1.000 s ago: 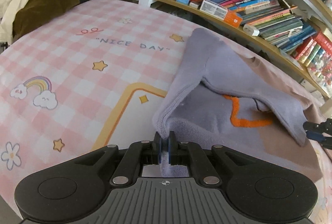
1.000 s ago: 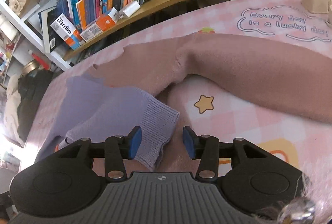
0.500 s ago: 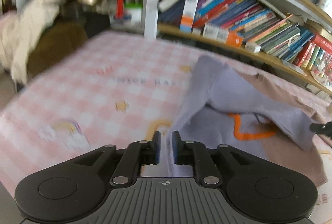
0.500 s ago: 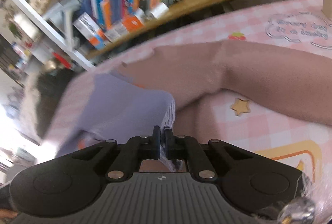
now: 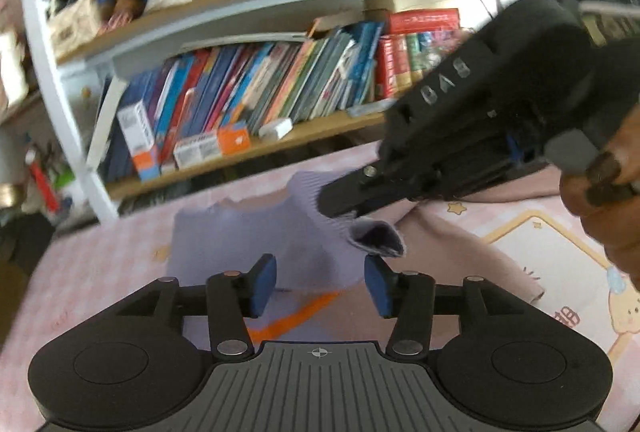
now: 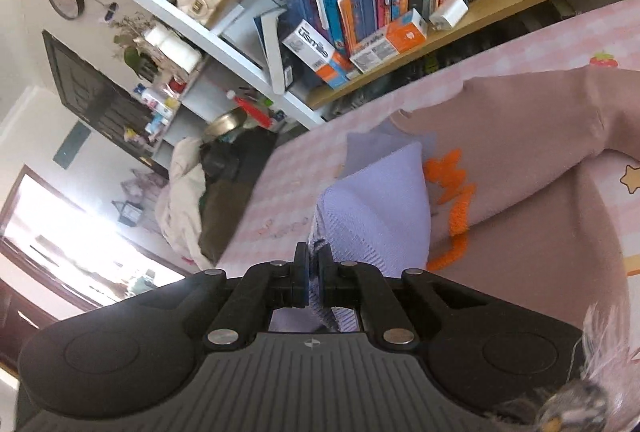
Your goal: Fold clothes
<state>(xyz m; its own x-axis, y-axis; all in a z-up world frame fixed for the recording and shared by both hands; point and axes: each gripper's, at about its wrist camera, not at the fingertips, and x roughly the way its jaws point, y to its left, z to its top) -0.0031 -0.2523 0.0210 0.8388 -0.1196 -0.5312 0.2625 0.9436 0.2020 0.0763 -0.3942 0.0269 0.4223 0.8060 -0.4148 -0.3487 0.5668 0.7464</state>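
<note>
A lavender and dusty-pink sweater point(image 5: 248, 244) with orange stitched lettering point(image 6: 452, 192) lies on the pink checked cloth. My right gripper point(image 6: 314, 274) is shut on the lavender sleeve cuff point(image 6: 376, 216) and holds it lifted over the sweater body. In the left wrist view the right gripper point(image 5: 340, 200) comes in from the right with the cuff point(image 5: 378, 238) hanging at its tips. My left gripper point(image 5: 320, 286) is open and empty, just above the sweater's lavender part, close below the cuff.
A bookshelf point(image 5: 256, 104) full of books and boxes runs along the far edge of the table. The pink sleeve point(image 6: 560, 120) stretches to the right. A pile of cream and brown clothes point(image 6: 188, 200) sits beyond the table's left end.
My left gripper let go of the sweater edge, opened and swung right toward the right gripper. My right gripper closed on the lavender cuff and carried it leftward over the body.
</note>
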